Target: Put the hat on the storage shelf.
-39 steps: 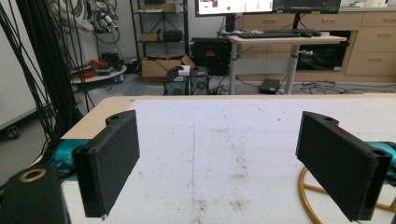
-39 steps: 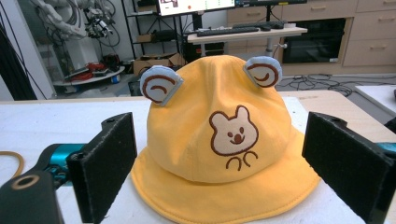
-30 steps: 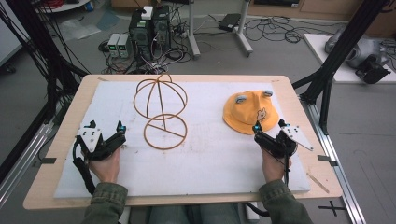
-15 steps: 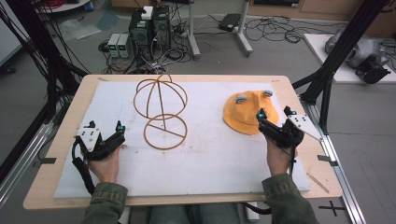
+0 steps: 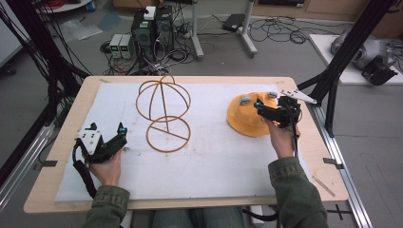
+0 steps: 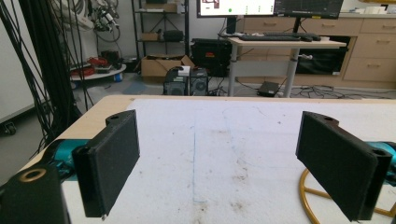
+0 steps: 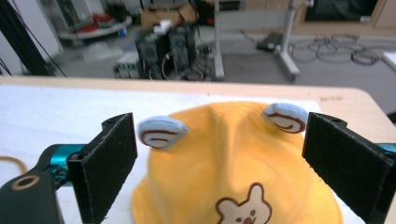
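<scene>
A yellow hat (image 5: 244, 118) with two pale blue ears and a bear patch lies on the right of the white mat. My right gripper (image 5: 261, 110) hovers over its right side, open. In the right gripper view the hat (image 7: 233, 158) sits between the wide-apart jaws of that gripper (image 7: 219, 140), with one ear (image 7: 161, 132) by the left jaw. A golden wire hat stand (image 5: 164, 116) stands left of centre. My left gripper (image 5: 123, 136) rests open on the mat to its left. The left gripper view has those jaws (image 6: 224, 154) around bare mat, with the stand's base ring (image 6: 306, 198) at lower right.
The white mat (image 5: 214, 161) covers most of the wooden table (image 5: 45, 190). A black frame post (image 5: 332, 85) rises just beyond the right edge, near my right gripper. Computers (image 5: 152, 28) and cables lie on the floor behind the table.
My right gripper has moved forward and left from beside the hat's near right edge to over the hat. The left gripper, hat and stand have stayed put.
</scene>
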Demonstrator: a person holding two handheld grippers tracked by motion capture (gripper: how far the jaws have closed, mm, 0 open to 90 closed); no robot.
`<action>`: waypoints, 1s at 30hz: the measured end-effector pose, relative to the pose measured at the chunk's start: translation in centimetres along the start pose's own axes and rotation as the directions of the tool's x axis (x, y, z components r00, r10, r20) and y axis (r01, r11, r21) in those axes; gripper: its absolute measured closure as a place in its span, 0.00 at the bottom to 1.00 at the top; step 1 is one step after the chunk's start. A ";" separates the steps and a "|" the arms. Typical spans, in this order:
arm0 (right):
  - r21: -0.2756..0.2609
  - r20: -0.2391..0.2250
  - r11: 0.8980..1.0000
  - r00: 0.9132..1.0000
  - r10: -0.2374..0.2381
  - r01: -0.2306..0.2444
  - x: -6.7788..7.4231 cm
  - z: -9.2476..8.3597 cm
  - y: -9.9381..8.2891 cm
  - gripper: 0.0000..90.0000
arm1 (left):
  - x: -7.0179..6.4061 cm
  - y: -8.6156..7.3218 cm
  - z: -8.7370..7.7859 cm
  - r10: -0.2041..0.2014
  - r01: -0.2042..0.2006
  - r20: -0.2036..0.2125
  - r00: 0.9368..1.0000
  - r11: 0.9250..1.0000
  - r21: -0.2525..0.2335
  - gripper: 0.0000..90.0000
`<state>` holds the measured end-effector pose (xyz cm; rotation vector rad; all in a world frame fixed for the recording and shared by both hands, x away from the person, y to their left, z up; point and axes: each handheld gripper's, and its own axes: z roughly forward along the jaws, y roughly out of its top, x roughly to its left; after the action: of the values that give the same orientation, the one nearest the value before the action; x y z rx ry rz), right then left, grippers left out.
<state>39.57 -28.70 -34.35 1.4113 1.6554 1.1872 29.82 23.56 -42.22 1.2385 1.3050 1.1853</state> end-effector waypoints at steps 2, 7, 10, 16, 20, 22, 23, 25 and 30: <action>0.045 0.006 0.999 1.000 0.007 -0.007 -0.4 1.1 -0.1 0.11 | 0.0 0.0 0.0 -0.001 0.001 0.000 1.000 1.000 0.000 0.15; 0.124 0.018 0.992 1.000 -0.003 0.000 -0.5 3.2 -0.7 0.11 | 0.0 0.0 0.0 0.002 -0.002 0.002 1.000 1.000 0.005 0.15; 0.173 0.040 0.985 0.999 -0.011 0.004 -0.3 4.4 -1.3 0.17 | 0.0 0.0 0.0 0.004 -0.004 0.003 1.000 1.000 0.005 0.15; 0.191 0.015 0.982 1.000 -0.002 -0.001 -0.1 4.9 -1.5 0.42 | 0.0 0.0 0.0 -0.001 0.001 0.003 1.000 1.000 0.000 0.15; 0.208 0.049 0.978 0.999 0.020 -0.030 -0.1 5.2 -1.8 0.75 | 0.0 0.0 0.0 0.000 0.000 0.011 1.000 1.000 -0.004 0.15; 0.201 0.054 0.979 0.998 0.027 -0.038 -0.1 5.1 -1.8 0.83 | 0.0 0.0 0.0 0.000 0.000 0.009 1.000 1.000 -0.003 0.15; 0.184 0.072 0.982 0.997 0.035 -0.048 -0.1 5.0 -1.7 0.95 | 0.0 0.0 0.0 -0.002 0.002 0.008 1.000 1.000 -0.003 0.15; 0.178 0.092 0.982 0.995 0.043 -0.059 0.0 5.0 -1.7 0.98 | 0.0 0.0 0.0 0.000 0.000 0.010 1.000 1.000 -0.003 0.15; 0.163 0.107 0.983 0.992 0.063 -0.080 0.1 4.9 -1.8 0.99 | 0.0 0.0 0.0 0.000 0.000 0.009 1.000 1.000 -0.006 0.15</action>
<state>43.26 -27.58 -37.81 1.6199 1.6774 1.0173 29.81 23.60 -42.23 1.2380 1.2936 1.1819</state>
